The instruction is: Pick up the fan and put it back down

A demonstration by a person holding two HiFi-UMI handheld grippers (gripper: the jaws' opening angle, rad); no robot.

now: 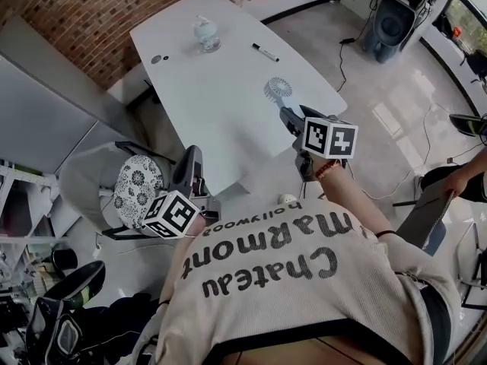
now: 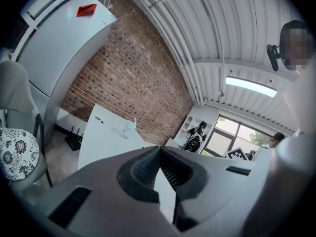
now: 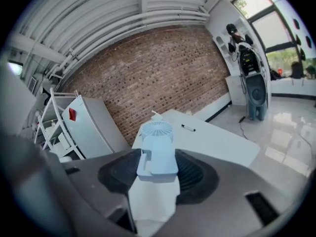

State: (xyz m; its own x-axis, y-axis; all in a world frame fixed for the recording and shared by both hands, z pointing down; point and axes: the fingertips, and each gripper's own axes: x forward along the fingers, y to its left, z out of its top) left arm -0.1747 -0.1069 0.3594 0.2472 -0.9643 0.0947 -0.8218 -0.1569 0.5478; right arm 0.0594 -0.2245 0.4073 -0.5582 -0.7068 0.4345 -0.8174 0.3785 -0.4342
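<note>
First, your white table (image 1: 205,105): long, rounded, running away from you toward the brick wall (image 1: 99,14). Next, the chair (image 1: 137,182) with the flower-patterned cushion, at the table's near left corner. Your right gripper (image 1: 289,116) reaches over the table's right edge, its jaws part-way apart and clamped on the base of the pale blue fan (image 1: 278,90). The fan stands upright between the pads, grille head uppermost. Your left gripper (image 1: 190,169) sits near your body beside the chair, jaws brought together at the tips, nothing in them. Smaller items, far end of the table: a clear bottle (image 1: 206,35); a black marker (image 1: 265,52), lying flat, well apart from the fan.
</note>
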